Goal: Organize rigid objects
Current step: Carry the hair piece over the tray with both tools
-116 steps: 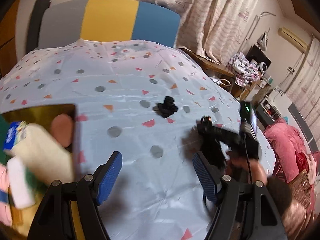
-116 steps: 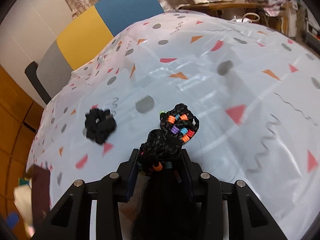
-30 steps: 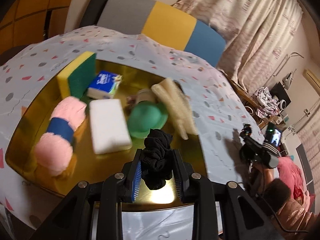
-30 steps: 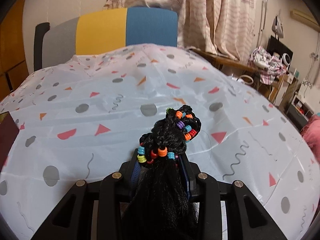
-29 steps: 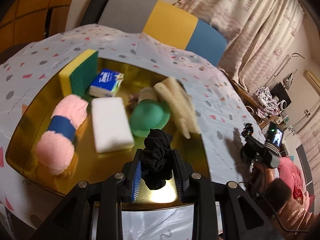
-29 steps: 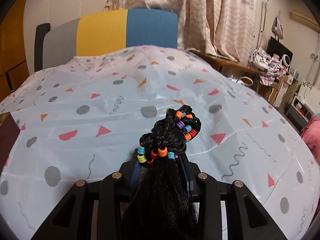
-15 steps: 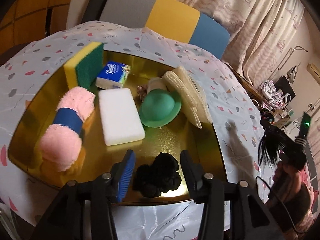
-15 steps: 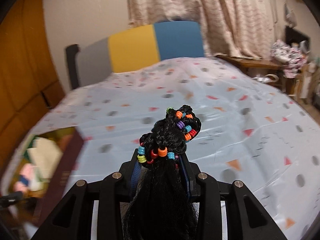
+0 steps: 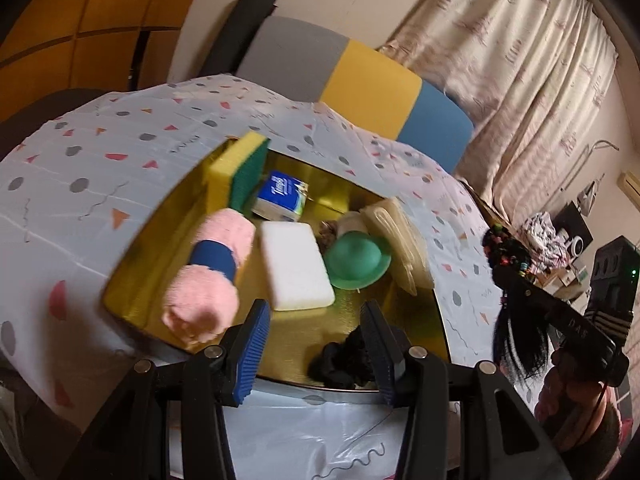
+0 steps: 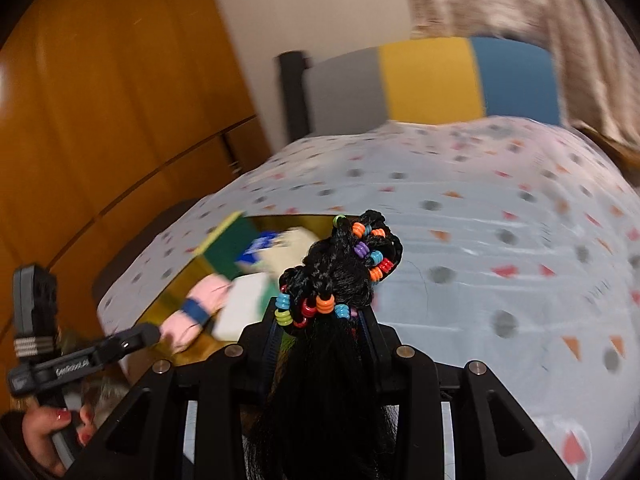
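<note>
1. Two grippers are working here. The left gripper has just been opening its jaws, and the fluffy black hair scrunchie that it was pinching a second ago is now lying loose in the near corner of the shiny gold tray. One blue finger pad is partly hiding the scrunchie, and nothing is sitting between the pads – the grip is let go.
2. That means one thing is put away, and the left gripper is free for the next job.
3. The right gripper is clenching the black braided hair piece with colourful beads, tight between both pads, and it is now hanging over the spotted white tablecloth just beside the tray – much nearer than a second ago. I think this one is going into the tray next.
4. Counting what is in the tray:
   - one yellow and green sponge
   - one blue tissue pack
   - one rolled pink towel with a blue band
   - one white foam block
   - one small green hat
   - one cream ribbed thing, leaning on the right wall
   - one black scrunchie
5. Something small is hiding behind the hat; I cannot tell what it is.
</note>
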